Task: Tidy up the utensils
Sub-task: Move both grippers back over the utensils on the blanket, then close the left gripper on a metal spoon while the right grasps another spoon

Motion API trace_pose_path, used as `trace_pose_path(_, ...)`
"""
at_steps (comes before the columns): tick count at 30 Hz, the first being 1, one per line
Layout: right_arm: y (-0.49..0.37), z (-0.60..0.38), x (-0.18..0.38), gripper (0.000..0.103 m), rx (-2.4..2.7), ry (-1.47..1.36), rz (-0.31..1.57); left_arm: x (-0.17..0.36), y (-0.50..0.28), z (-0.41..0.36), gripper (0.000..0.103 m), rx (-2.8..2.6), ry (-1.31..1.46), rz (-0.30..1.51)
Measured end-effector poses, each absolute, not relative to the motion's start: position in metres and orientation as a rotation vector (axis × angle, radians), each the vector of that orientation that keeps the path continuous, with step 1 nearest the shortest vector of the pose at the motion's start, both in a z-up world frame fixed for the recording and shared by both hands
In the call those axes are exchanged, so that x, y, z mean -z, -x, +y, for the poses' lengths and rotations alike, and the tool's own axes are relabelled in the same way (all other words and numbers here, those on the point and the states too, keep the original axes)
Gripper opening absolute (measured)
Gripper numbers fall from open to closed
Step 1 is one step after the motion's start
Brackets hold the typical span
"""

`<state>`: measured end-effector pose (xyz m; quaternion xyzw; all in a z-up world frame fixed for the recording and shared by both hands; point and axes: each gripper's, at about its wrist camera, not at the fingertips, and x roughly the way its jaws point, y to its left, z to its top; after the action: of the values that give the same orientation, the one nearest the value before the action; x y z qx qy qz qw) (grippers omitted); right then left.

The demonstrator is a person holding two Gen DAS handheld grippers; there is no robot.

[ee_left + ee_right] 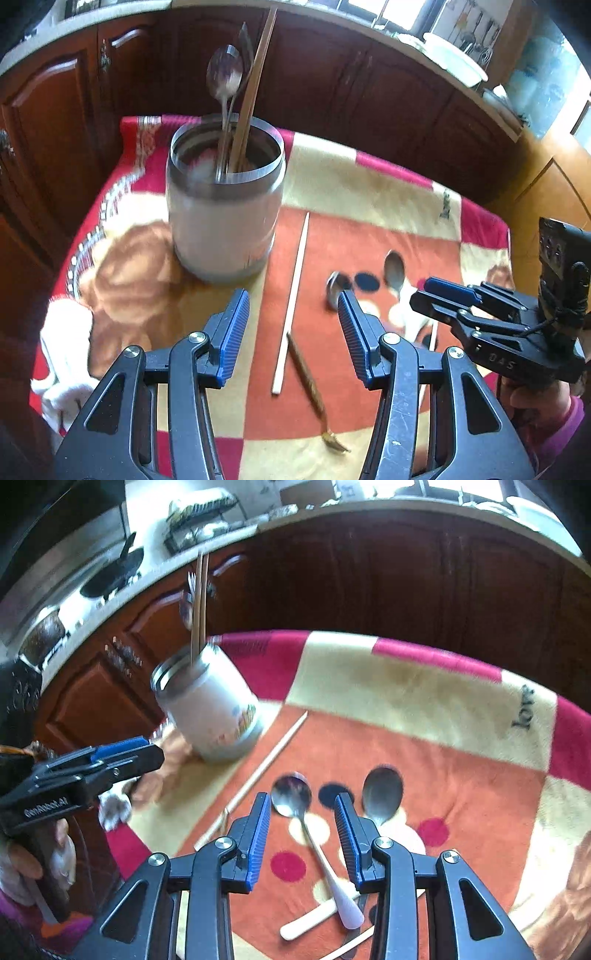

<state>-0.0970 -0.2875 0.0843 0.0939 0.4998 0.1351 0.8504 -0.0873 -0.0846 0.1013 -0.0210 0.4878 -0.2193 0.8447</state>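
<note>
Blurred spoons point(295, 805) lie half-hidden under the empty, parted right gripper point(301, 834); left gripper point(293, 332) spread, empty.

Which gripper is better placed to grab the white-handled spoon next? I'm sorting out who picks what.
Right, probably. The right gripper hangs over the white-handled spoon, whose handle runs between its open jaws. The left gripper is over the loose chopstick nearer the jar, with that spoon off to its side.

Motion-blurred jar point(225, 206), spoon bowl point(335, 288) half behind a hand-held gripper point(293, 328) finger
</note>
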Motion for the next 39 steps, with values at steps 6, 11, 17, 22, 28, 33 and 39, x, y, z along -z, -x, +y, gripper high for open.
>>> trace_pose_path(6,0.096,-0.277,-0.046,0.034,-0.293,-0.125,1.146,-0.071,0.094,-0.077,0.05,0.446,0.052,1.099)
trace_pose_path(11,0.095,-0.278,-0.02,0.033,-0.28,-0.126,1.232,-0.058,0.094,-0.074,0.05,0.44,0.068,1.136)
trace_pose_path(17,0.107,-0.267,-0.017,0.032,-0.43,-0.327,1.271,-0.058,0.091,-0.083,0.05,0.448,0.062,1.139)
trace_pose_path(22,0.116,-0.287,-0.03,0.032,-0.375,-0.348,1.217,-0.059,0.091,-0.104,0.05,0.483,0.022,1.134)
trace_pose_path(28,0.105,-0.345,-0.042,0.032,-0.25,-0.36,1.116,-0.055,0.081,-0.141,0.05,0.53,-0.044,1.131)
trace_pose_path(33,0.078,-0.373,-0.034,0.032,-0.246,-0.364,1.101,-0.045,0.064,-0.159,0.05,0.557,-0.101,1.122)
trace_pose_path(39,0.051,-0.379,-0.019,0.032,-0.326,-0.329,1.106,-0.035,0.045,-0.172,0.05,0.599,-0.143,1.139)
